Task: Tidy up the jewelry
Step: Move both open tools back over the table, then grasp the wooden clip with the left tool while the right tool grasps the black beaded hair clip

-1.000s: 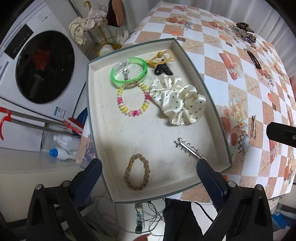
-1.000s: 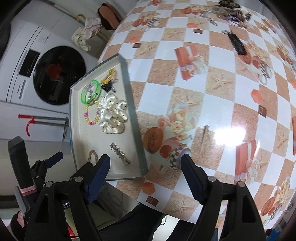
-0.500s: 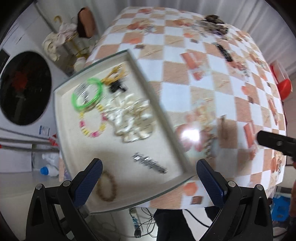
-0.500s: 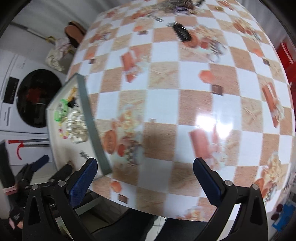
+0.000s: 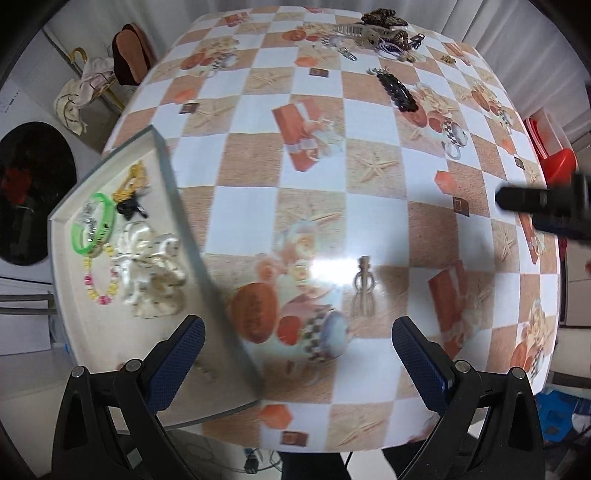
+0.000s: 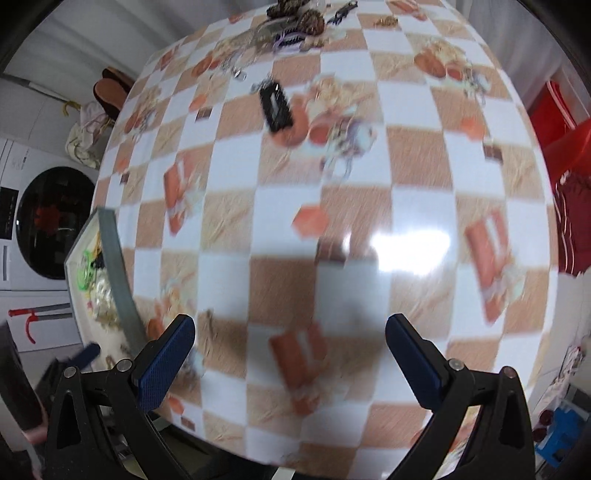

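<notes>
Left wrist view
Left gripper: jaws spread wide with nothing between them, pointing down at the table.
Table: covered in an orange-and-white checked cloth printed with starfish, gift boxes and cups.
Tray: grey-rimmed, pale inside, at the table's left edge.
Tray contents: green bangle, yellow-and-pink bead bracelet, cream dotted scrunchie, yellow hair tie and small black clip, all lying close together.
Beige hair clip: on the cloth just ahead of the gripper, right of the tray, beside a glare patch.
Black hair clip: on the cloth farther off, apart from the rest.
Jewelry heap: at the table's far edge; single pieces too small to tell.
Right gripper: a dark, blurred shape at the right edge.

Right wrist view
Right gripper: jaws fully apart and empty, above bare cloth; picture blurred.
Black hair clip: ahead, toward the far side.
Jewelry heap: at the top edge.
Tray: at the left edge, contents blurred.
Washing machine: beyond the tray, round dark door.
</notes>
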{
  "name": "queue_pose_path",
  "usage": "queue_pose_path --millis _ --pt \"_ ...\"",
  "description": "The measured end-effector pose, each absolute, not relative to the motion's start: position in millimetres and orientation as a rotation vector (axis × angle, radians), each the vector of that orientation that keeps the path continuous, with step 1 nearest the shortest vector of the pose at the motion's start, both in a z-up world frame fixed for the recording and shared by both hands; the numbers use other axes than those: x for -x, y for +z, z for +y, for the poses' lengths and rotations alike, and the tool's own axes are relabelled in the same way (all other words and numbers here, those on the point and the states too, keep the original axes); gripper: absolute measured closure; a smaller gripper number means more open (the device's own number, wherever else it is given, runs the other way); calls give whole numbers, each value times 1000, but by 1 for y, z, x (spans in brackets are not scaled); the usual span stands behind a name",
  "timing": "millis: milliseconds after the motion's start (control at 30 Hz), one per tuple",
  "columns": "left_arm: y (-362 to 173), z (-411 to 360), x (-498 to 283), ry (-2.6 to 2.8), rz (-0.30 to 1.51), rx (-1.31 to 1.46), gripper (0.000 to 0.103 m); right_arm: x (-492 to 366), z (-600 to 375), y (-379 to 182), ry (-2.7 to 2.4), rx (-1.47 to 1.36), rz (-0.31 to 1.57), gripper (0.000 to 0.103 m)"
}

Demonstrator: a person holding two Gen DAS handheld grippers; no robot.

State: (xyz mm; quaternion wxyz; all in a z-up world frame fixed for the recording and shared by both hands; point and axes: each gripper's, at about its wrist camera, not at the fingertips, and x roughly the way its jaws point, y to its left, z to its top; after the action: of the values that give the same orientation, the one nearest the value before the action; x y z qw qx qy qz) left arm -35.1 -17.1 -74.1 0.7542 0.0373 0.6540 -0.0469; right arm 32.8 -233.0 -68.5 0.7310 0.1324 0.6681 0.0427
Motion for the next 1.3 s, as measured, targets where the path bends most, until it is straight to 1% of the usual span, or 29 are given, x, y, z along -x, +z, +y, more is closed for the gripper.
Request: queue_pose_path --millis 333,367,400,567,633,667,700,733,867,933,1067,1233,1300 --pt "-100 -38 25 -40 1446 -39 0 -99 -246 -75 133 -212 1455 0" --pt "-102 -38 25 -36 1447 -35 5 -105 -246 -77 138 -204 1453 0" --pt "-105 -38 24 -28 1453 -33 8 -110 -245 -78 141 -197 1452 0" --pt "-120 -38 20 -5 1471 -22 8 -143 -240 -89 153 -163 1444 1" --pt "-124 -39 19 -3 1471 -20 8 -155 -237 -93 154 -147 1440 3" --pt "-127 -40 19 -2 1472 -20 13 -161 -235 -96 151 -141 1440 3" --pt "-131 -41 20 1 1478 -25 19 -166 -233 -99 149 -137 1440 4" --pt "-135 -42 20 4 1488 -32 19 -172 -231 -102 147 -132 1440 7" --pt "-147 -47 24 20 1504 -31 19 -190 -221 -117 133 -97 1440 14" --pt "-148 -47 24 19 1494 -15 19 -197 -215 -124 119 -72 1439 21" --pt "-149 -48 26 19 1473 0 19 -208 -207 -136 102 -45 1438 23" --pt "-150 -51 30 22 1460 19 19 -215 -190 -139 91 54 1388 24" --pt "-152 -58 28 27 1460 27 20 -215 -184 -140 86 100 1377 28"
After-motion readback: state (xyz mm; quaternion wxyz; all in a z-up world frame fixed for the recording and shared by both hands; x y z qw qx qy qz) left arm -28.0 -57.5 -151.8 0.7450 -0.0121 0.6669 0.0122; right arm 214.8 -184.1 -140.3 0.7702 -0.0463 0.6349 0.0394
